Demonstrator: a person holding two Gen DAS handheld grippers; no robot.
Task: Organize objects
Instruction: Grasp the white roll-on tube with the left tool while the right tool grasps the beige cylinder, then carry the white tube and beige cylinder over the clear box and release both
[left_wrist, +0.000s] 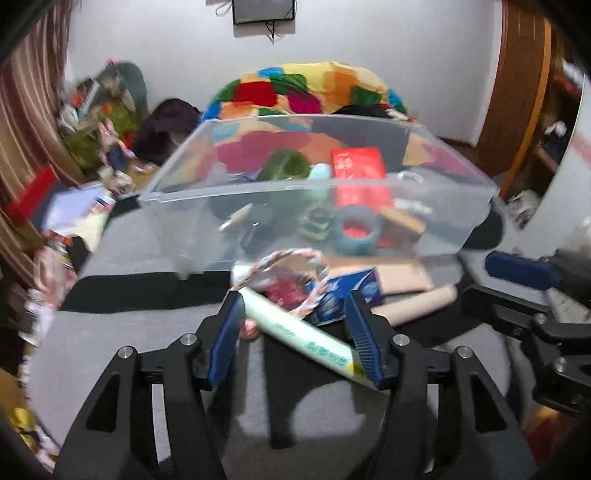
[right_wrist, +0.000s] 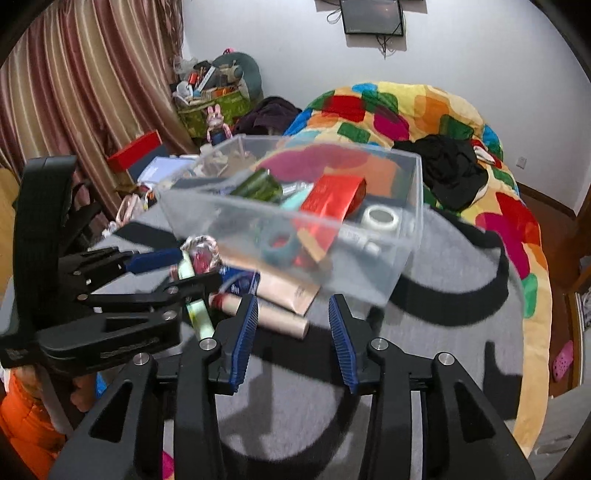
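Observation:
My left gripper (left_wrist: 295, 317) holds a pale green tube (left_wrist: 303, 336) that lies slanted between its blue pads, just above the grey blanket. It also shows in the right wrist view (right_wrist: 173, 273) with the tube (right_wrist: 199, 317). A clear plastic bin (left_wrist: 184, 192) stands just beyond, holding a red box (left_wrist: 356, 164), a green can (left_wrist: 286, 166) and a teal tape roll (left_wrist: 356, 229). My right gripper (right_wrist: 291, 325) is open and empty in front of the bin (right_wrist: 413, 221).
Between gripper and bin lie a twisted rope loop (left_wrist: 291, 258), a blue packet (left_wrist: 341, 291), a beige tube (right_wrist: 280, 317) and a beige flat box (right_wrist: 288, 288). A colourful quilt (right_wrist: 406, 110) lies behind. Clutter lines the curtain side (right_wrist: 207, 99).

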